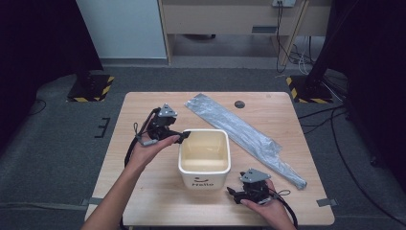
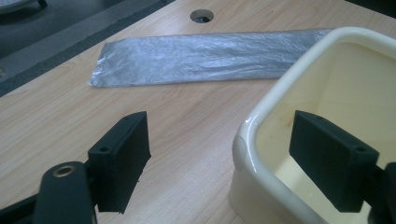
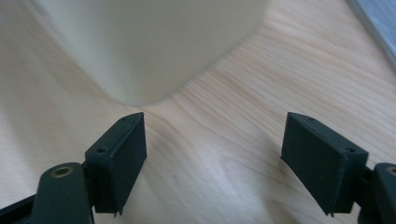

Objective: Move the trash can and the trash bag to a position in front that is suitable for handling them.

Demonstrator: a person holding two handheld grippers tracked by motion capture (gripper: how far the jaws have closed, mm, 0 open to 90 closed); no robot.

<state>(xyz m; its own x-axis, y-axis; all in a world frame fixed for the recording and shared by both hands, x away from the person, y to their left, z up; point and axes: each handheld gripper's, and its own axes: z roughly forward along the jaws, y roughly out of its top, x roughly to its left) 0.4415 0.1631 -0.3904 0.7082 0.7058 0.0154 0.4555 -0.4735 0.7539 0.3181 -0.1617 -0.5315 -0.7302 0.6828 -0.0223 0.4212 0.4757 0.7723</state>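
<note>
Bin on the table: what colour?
Cream, glossy bin with dark "Hello" lettering on its near side; shows best in the high view.

bin (image 3: 154, 42): blurred, top cut off | bin lettering (image 1: 203, 183): too small

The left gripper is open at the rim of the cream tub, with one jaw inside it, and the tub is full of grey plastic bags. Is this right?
Not quite. The left gripper is open at the rim of the cream tub with one jaw inside, but the tub is empty, as the high view shows. The one grey plastic bag lies flat on the table beside it.
</note>
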